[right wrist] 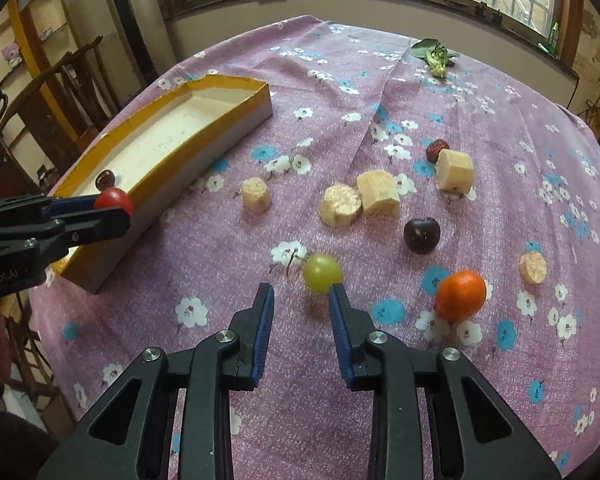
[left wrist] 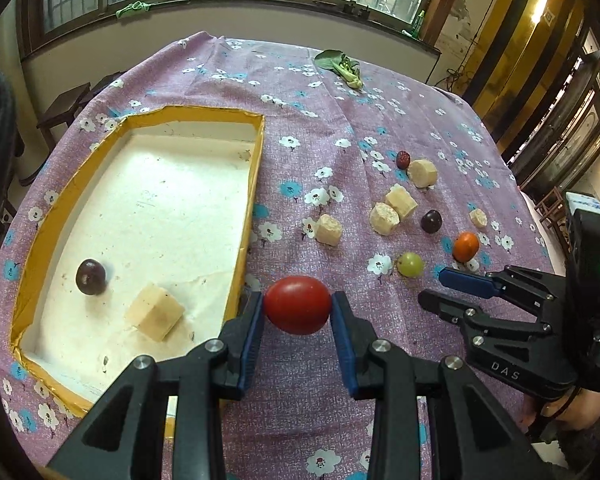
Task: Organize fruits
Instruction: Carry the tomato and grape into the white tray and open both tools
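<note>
Behind left hand-held gripper (right wrist: 116, 206): box (right wrist: 204, 148) floor, dark fruit (right wrist: 105, 179) partly hidden.

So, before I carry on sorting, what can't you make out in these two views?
- Right wrist view: most of the box interior, hidden by its near wall; the dark fruit inside shows only in part.
- Left wrist view: the box's near corner, covered by the left tool.
- Right wrist view: the green grape is blurred, so contact with the right tool is unclear.
</note>
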`<state>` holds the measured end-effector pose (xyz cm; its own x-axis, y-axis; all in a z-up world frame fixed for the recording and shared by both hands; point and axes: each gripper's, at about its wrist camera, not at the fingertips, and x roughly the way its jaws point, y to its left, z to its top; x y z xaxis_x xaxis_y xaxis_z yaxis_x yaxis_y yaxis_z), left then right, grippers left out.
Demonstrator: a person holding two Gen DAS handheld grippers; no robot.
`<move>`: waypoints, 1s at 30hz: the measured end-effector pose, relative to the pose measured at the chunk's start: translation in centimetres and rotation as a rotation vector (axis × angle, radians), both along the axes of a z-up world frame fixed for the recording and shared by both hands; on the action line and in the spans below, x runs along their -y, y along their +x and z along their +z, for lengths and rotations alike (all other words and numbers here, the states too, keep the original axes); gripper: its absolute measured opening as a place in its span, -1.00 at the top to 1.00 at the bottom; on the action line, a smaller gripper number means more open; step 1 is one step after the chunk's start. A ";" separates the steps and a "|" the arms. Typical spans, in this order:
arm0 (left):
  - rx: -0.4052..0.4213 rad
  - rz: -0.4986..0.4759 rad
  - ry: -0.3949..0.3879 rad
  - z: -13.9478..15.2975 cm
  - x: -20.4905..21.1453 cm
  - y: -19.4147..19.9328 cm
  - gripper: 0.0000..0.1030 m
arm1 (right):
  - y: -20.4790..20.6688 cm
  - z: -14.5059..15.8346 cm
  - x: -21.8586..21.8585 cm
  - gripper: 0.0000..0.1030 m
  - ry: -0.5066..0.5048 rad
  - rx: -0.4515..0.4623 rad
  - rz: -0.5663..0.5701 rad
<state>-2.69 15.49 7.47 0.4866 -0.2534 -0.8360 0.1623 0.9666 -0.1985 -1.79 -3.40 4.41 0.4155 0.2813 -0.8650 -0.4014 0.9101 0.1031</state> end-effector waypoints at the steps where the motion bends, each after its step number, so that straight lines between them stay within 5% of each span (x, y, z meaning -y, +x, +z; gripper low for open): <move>1: -0.003 -0.009 0.001 -0.1 0.3 -0.1 0.30 | -0.2 -0.3 0.0 0.29 0.002 0.006 -0.001; 10: -0.059 -0.047 0.019 -2.4 2.9 0.0 0.30 | 1.9 -1.9 -0.6 0.24 -0.051 0.053 0.018; 15: -0.084 -0.031 0.023 -3.7 3.3 0.2 0.30 | 3.1 -2.4 0.2 0.52 -0.041 0.058 0.000; 30: -0.106 0.007 0.017 -5.0 3.3 0.2 0.30 | 4.2 -2.3 0.2 0.52 -0.026 0.057 0.028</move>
